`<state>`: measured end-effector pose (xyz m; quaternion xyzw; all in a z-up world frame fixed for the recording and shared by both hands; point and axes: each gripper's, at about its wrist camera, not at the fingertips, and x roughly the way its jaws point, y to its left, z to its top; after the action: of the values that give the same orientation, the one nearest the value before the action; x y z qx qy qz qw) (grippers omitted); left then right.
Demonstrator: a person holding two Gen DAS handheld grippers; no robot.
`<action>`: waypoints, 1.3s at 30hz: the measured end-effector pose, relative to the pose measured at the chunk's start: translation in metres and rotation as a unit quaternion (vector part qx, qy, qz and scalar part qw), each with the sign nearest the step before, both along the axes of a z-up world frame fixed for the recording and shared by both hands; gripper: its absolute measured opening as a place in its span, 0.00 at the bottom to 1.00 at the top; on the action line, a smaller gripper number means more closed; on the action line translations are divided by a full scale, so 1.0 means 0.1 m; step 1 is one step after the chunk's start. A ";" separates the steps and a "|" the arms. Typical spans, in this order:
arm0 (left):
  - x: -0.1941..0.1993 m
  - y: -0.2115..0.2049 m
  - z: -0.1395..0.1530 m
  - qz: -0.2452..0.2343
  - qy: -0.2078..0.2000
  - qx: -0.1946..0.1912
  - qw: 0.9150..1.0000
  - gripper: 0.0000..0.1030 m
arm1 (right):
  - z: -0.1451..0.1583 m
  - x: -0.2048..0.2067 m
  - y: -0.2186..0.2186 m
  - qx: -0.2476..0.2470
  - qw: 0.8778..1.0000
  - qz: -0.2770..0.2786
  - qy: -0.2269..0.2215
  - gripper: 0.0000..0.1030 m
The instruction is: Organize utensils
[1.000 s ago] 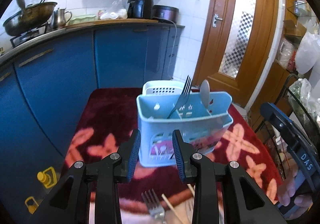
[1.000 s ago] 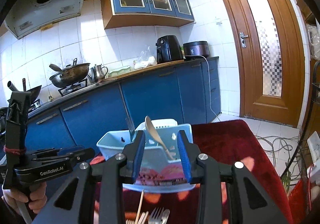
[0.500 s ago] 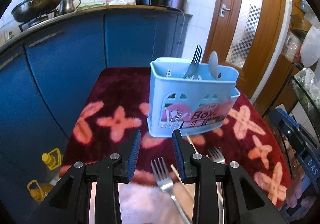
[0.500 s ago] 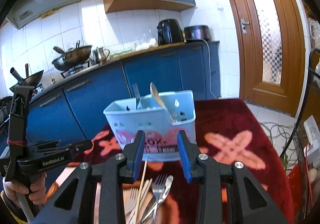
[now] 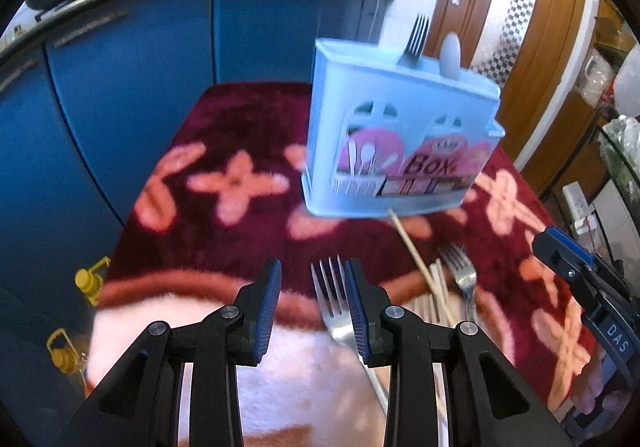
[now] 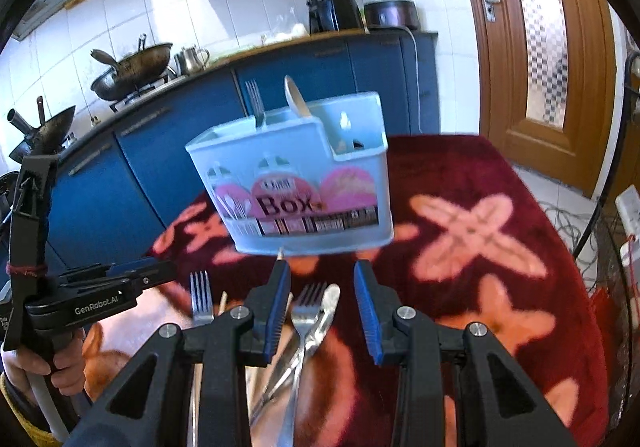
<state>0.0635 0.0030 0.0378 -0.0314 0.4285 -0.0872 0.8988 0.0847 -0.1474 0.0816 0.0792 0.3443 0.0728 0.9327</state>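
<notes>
A light blue utensil box (image 5: 400, 135) stands on the red flowered cloth, also in the right wrist view (image 6: 296, 183). A fork (image 5: 414, 35) and a spoon (image 5: 450, 55) stand in it. My left gripper (image 5: 312, 287) is open just above a loose fork (image 5: 334, 295) lying on the cloth. My right gripper (image 6: 322, 287) is open over another fork (image 6: 306, 311) and a spoon (image 6: 326, 311). A third fork (image 6: 200, 299) and wooden chopsticks (image 5: 420, 259) lie beside them.
The table cloth (image 6: 480, 231) has a pale patch near me. Blue kitchen cabinets (image 5: 140, 59) stand to the left and behind. A wooden door (image 6: 552, 39) is at the right. Yellow-capped bottles (image 5: 90, 279) stand on the floor at left.
Both grippers have drawn back from the box and dropped lower toward the loose cutlery on the cloth. The box now looks farther and higher in both views.
</notes>
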 end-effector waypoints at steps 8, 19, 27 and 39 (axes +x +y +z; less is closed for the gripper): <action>0.07 -0.02 -0.27 -0.008 0.041 -0.009 0.999 0.33 | -0.27 0.10 -0.07 0.019 0.998 -0.004 0.054 0.35; 0.16 0.01 -0.40 -0.020 0.045 -0.046 0.998 0.33 | -0.42 0.18 -0.06 0.036 0.996 -0.001 0.082 0.35; 0.19 0.05 -0.43 -0.037 0.034 -0.086 0.995 0.22 | -0.45 0.19 -0.05 0.035 0.996 -0.001 0.086 0.35; 0.09 -0.01 -0.35 -0.053 0.005 -0.080 0.995 0.05 | -0.35 0.22 0.03 0.021 0.997 0.009 0.076 0.35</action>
<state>0.0727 0.0024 0.0027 -0.0813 0.4260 -0.1682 0.8852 0.1069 -0.1443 0.0467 0.1012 0.4133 0.0825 0.9012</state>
